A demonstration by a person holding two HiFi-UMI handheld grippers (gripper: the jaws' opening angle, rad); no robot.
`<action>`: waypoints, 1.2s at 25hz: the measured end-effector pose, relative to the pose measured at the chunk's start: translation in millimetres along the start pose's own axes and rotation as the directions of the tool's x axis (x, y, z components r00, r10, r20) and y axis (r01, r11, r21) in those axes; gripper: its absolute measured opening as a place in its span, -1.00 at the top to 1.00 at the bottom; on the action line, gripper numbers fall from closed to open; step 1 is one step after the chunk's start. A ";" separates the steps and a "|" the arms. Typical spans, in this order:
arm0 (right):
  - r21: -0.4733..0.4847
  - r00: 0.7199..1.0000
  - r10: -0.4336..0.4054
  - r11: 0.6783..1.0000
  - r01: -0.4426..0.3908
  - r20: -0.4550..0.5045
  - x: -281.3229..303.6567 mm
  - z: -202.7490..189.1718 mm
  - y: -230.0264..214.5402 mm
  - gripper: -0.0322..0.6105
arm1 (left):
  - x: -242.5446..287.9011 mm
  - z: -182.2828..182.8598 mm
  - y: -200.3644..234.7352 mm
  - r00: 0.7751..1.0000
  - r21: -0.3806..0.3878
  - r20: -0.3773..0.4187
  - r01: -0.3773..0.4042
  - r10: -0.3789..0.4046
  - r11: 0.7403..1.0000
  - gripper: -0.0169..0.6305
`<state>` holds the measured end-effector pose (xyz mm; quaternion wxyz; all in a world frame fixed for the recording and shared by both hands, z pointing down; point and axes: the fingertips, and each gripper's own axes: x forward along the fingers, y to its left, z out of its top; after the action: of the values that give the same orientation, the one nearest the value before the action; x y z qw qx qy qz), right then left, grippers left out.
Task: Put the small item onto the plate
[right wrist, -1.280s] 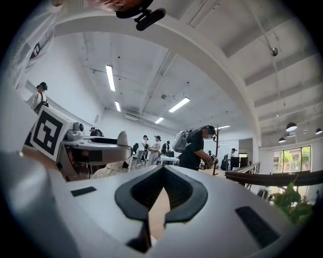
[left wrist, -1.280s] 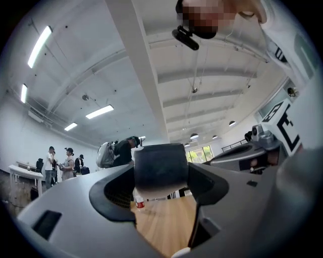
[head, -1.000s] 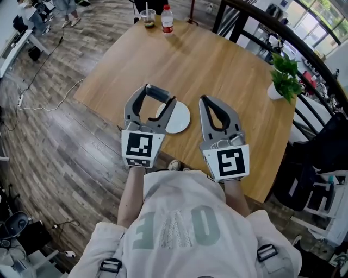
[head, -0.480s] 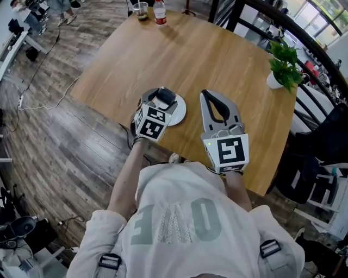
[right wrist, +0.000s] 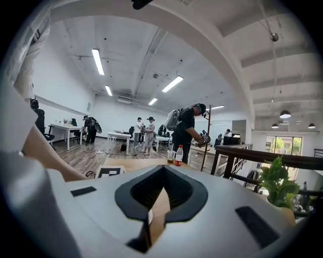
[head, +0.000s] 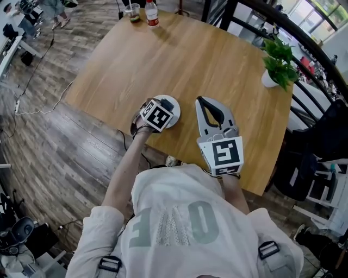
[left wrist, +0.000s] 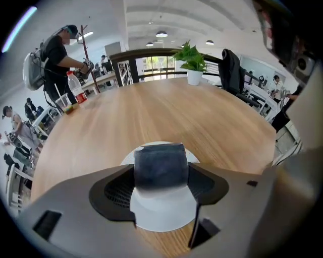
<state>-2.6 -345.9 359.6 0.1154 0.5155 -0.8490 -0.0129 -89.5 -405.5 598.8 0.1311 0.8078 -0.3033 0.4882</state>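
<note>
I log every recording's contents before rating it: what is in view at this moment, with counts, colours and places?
table: one, light wood, fills the middle of the head view.
plate: one, white, at the table's near edge under the left gripper.
small item: one, dark blue-grey, held over the plate.
potted plant: one, green in a white pot, at the table's far right edge.
bottle: one, clear with a red label, at the far corner.
cup: one, clear, beside the bottle.
railing: one, black, behind the table.
chair: one, black, right of the table.
left gripper: grey, shut on the small item.
right gripper: grey, shut and empty, over the table.
</note>
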 end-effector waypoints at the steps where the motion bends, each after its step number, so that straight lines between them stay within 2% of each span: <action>1: 0.003 1.000 0.002 1.000 -0.002 -0.007 1.0 -1.8 0.3 0.85 | 5.6 -2.7 -0.9 0.999 -0.005 -0.039 0.011 -0.012 1.000 -0.02; 3: 0.009 1.000 0.013 1.000 -0.013 -0.022 2.8 -4.9 3.6 0.85 | 14.4 -10.1 -1.9 0.994 -0.008 -0.109 0.019 -0.020 1.000 -0.02; 5: 0.014 0.999 0.028 1.000 -0.027 -0.032 4.5 -6.5 7.2 0.85 | 19.6 -13.8 -2.6 0.990 -0.014 -0.140 0.022 -0.024 1.000 -0.02; 10: 0.015 0.998 0.037 0.999 -0.036 -0.045 8.0 -9.4 6.6 0.85 | 24.0 -13.9 -4.5 0.991 -0.096 -0.111 0.064 -0.074 0.993 -0.02; 13: 0.017 0.998 0.041 0.999 -0.040 -0.051 9.3 -10.8 7.5 0.85 | 21.4 -13.9 -3.9 0.994 -0.098 -0.093 0.056 -0.065 0.994 -0.02; 16: 0.016 0.998 0.048 0.999 -0.047 -0.048 11.1 -9.5 9.3 0.85 | 15.7 -7.8 -3.1 0.998 -0.082 -0.052 0.041 -0.046 0.996 -0.02; 19: 0.011 0.998 0.056 0.998 -0.056 -0.042 12.3 -6.9 11.4 0.85 | 1.2 7.8 9.7 1.000 -0.093 0.022 -0.003 0.005 0.996 -0.02; 21: 0.007 0.997 0.061 0.998 -0.061 -0.038 12.9 -5.3 12.7 0.85 | -17.6 19.1 19.1 0.996 -0.136 0.085 -0.024 0.035 0.990 -0.02; 23: 0.005 0.998 0.059 0.998 -0.058 -0.034 14.0 -3.9 12.4 0.85 | -43.0 36.5 29.3 0.980 -0.205 0.184 -0.035 0.074 0.978 -0.02; 24: 0.004 0.998 0.056 0.998 -0.056 -0.032 14.7 -2.9 12.2 0.85 | -59.5 48.2 36.6 0.962 -0.240 0.251 -0.045 0.106 0.970 -0.02; 25: 0.005 0.998 0.054 0.999 -0.054 -0.028 15.5 -1.6 12.0 0.85 | -78.9 61.3 44.7 0.934 -0.270 0.328 -0.054 0.144 0.961 -0.02; 27: 0.005 0.999 0.051 0.999 -0.051 -0.016 17.4 2.5 11.6 0.85 | -124.6 86.4 61.1 0.848 -0.325 0.477 -0.074 0.231 0.943 0.06; 28: 0.004 0.999 0.050 0.999 -0.050 -0.009 18.6 5.3 11.2 0.85 | -150.1 95.9 69.5 0.792 -0.357 0.539 -0.094 0.287 0.929 0.30; 29: 0.002 0.999 0.049 0.999 -0.049 0.000 19.8 8.7 10.8 0.85 | -176.9 102.5 77.6 0.726 -0.394 0.591 -0.119 0.351 0.911 0.51; 30: 0.000 0.999 0.046 0.999 -0.046 0.011 20.7 12.7 10.2 0.85 | -204.8 105.8 84.2 0.649 -0.439 0.637 -0.139 0.416 0.888 0.66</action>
<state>-23.3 -360.5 352.5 0.1109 0.4957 -0.8613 -0.0130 -136.0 -451.0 362.2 0.0666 0.8385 -0.5339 0.0867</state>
